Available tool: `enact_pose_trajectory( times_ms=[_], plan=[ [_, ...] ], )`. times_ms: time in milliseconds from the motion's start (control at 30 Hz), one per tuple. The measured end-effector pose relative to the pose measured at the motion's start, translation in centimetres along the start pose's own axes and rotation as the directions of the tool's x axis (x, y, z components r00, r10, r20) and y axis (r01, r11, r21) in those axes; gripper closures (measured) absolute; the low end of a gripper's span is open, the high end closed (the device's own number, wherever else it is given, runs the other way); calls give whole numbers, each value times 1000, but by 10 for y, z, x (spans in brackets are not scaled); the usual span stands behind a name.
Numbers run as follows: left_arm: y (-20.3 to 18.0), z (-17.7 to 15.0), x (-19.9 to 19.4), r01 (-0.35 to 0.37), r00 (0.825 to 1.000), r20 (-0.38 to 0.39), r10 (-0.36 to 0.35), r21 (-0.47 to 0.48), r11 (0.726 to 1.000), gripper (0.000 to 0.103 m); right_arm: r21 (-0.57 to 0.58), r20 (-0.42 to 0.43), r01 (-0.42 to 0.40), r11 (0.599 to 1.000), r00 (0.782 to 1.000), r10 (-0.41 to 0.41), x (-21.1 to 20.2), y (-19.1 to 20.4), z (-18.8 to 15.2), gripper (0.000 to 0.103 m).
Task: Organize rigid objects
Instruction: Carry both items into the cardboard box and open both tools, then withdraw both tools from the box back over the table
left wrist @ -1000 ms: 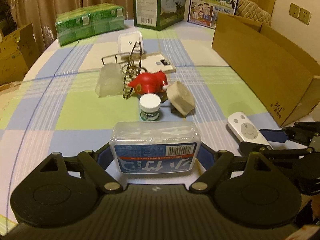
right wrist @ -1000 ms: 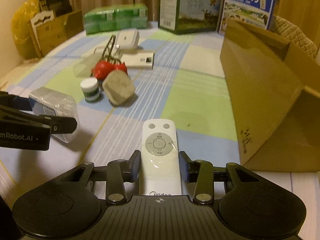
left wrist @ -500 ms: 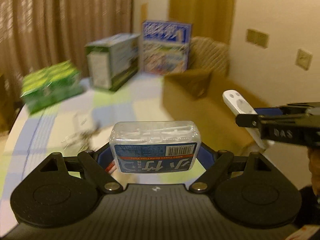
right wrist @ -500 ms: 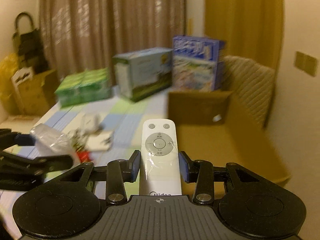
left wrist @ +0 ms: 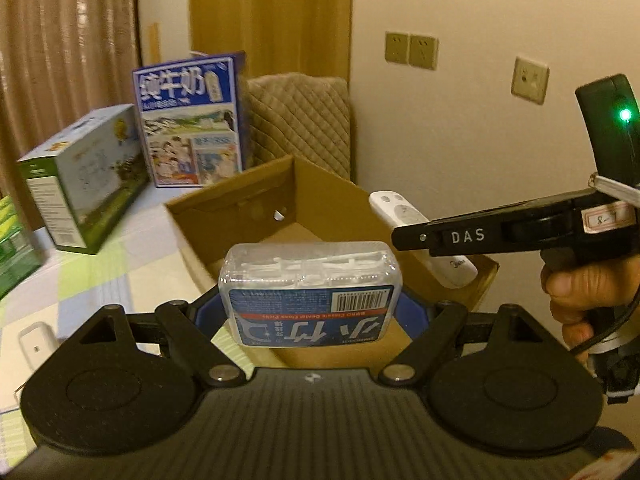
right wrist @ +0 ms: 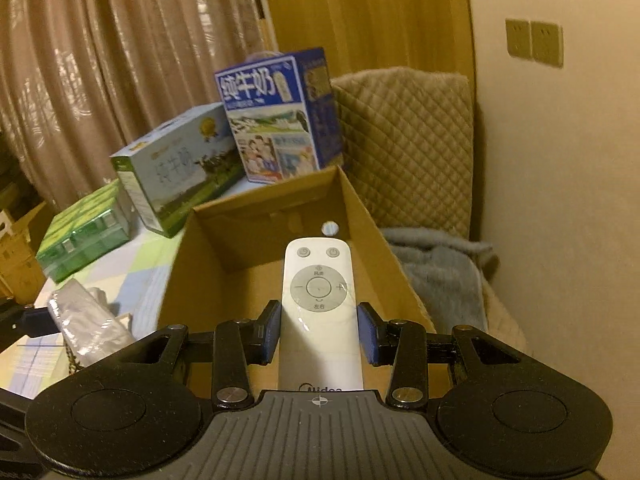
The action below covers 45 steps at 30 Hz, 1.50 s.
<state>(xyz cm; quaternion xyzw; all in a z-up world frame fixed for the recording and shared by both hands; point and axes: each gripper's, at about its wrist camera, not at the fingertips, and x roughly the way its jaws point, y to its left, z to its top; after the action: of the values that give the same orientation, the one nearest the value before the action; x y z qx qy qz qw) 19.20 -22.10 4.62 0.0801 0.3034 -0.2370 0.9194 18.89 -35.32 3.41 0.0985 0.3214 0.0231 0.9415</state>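
Counting one open cardboard box point(right wrist: 280, 276), one white Midea remote point(right wrist: 318, 304), one clear box of dental floss picks point(left wrist: 310, 292), two milk cartons, blue point(right wrist: 280, 120) and green-and-white point(right wrist: 176, 168), one green wrapped multipack point(right wrist: 82, 236), three wall sockets point(left wrist: 412, 51).

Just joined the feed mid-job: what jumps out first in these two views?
Each gripper carries something over the open cardboard box: the left gripper clamps a clear dental floss pick case, the right gripper a white remote. Two milk cartons stand behind the box.
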Motion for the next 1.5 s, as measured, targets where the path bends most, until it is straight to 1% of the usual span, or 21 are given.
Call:
enact_pose_trajectory(
  times_ms=[100,267,333,433,500,567,633,767,867,1067,1200,1267,1300,1367,1500],
  plan=[
    [-5,2,13,13,1000,-18,-12,23,1000,20,17,-11,-2,1000,1000,2,6,-9,-5,65],
    [-9,-1,25,16,999,-44,-14,42,999,20,39,-19,-2,999,1000,3,13,-16,-9,65],
    [-12,-2,27,23,998,-53,-19,68,997,20,42,-24,-3,999,1000,4,14,-18,-12,65],
    [-13,-3,28,22,999,-46,-18,94,995,18,43,-27,-3,999,1000,4,14,-19,-14,65],
    [-10,-2,24,7,999,-36,-4,75,997,18,46,-29,-1,999,1000,3,15,-18,-14,65],
    [-2,-3,18,-8,999,-31,9,36,999,18,51,-31,-1,999,1000,3,15,-19,-16,65],
    [7,-5,8,-38,999,-23,38,6,999,18,49,-35,-4,999,999,6,16,-18,-16,65],
    [25,-15,-13,-101,995,-20,100,-45,994,18,41,-37,-8,999,999,9,16,-16,-19,65],
    [35,-24,-25,-123,992,-22,122,-81,989,18,29,-47,-5,1000,999,6,19,-12,-19,65],
    [42,-33,-41,-136,991,-14,135,-111,985,18,4,-46,5,1000,999,-5,22,-6,-20,65],
    [42,-36,-47,-141,990,-11,140,-123,982,18,-9,-30,-5,1000,1000,5,21,-3,-21,65],
    [43,-38,-50,-144,990,-11,144,-129,981,18,-18,-26,-12,1000,1000,11,19,-1,-19,56],
    [44,-39,-52,-147,989,-11,147,-135,980,18,-20,-17,-3,1000,1000,3,17,1,-17,46],
    [46,-43,-58,-154,988,-9,154,-147,977,18,-24,19,0,1000,1000,1,8,4,-14,44],
    [54,-55,-73,-186,982,-10,187,-167,968,18,-25,58,-10,1000,998,11,-12,15,-10,44]
  ],
)
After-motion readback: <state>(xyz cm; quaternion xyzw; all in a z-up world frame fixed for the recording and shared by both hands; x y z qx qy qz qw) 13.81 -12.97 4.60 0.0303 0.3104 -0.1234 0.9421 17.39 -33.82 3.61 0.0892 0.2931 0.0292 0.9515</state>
